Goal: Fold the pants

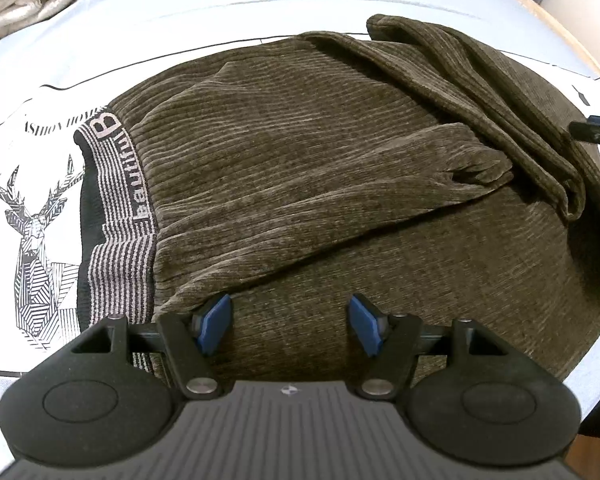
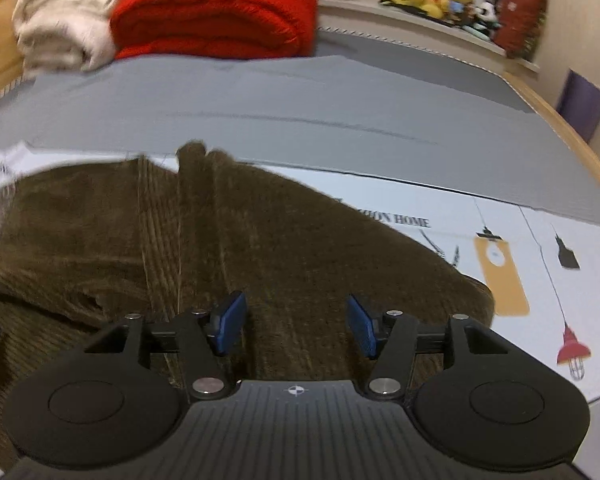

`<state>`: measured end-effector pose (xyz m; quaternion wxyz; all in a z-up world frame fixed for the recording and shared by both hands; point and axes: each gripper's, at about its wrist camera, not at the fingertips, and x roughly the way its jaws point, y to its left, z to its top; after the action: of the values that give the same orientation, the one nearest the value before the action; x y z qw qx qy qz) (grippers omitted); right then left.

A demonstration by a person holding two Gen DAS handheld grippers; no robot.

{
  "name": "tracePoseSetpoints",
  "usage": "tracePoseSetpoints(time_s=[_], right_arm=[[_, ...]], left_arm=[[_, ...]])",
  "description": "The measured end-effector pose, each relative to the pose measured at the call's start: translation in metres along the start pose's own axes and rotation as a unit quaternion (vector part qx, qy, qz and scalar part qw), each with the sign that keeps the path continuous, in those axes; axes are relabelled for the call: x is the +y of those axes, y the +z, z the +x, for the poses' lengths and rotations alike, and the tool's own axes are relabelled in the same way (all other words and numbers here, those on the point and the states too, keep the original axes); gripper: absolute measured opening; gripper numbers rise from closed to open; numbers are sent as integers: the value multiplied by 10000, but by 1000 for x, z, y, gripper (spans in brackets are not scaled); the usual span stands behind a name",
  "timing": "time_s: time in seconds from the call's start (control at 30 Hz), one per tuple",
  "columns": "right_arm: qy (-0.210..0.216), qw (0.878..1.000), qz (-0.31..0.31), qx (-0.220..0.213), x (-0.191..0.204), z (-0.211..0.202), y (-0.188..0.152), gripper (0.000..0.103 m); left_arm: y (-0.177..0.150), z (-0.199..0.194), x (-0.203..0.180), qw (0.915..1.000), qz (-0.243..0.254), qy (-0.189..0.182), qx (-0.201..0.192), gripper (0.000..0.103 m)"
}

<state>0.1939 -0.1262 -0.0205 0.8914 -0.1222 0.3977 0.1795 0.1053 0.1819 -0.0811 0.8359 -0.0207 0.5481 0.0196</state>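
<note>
- Both the left gripper (image 1: 290, 322) and the right gripper (image 2: 296, 326) are held wide apart, empty, above the pants (image 1: 320, 168).
- The rumpled leg end (image 1: 480, 160) should probably be flattened (it lies bunched) before another fold is made.

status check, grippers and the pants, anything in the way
Left gripper open, empty, over the pants near the striped waistband. Right gripper open, empty, over the bunched leg end. Nothing blocking on the bed sheet.
</note>
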Motion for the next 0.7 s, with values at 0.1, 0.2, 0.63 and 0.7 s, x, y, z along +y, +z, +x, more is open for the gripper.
tracePoseSetpoints(time_s=[0.1, 0.2, 0.63, 0.7], right_arm=[[-252, 9990, -334, 155, 11, 12, -2, 56], [-311, 9973, -606, 291, 15, 20, -7, 41], [-979, 9893, 897, -601, -94, -59, -28, 2], [-1141, 9860, 1109, -496, -116, -69, -42, 2]], left_arm=[[0, 0, 0, 10000, 14, -16, -5, 71], [0, 0, 3, 10000, -13, -15, -3, 71], [-1, -5, -8, 10000, 42, -35, -39, 71], [-1, -6, -14, 9999, 89, -51, -61, 71]])
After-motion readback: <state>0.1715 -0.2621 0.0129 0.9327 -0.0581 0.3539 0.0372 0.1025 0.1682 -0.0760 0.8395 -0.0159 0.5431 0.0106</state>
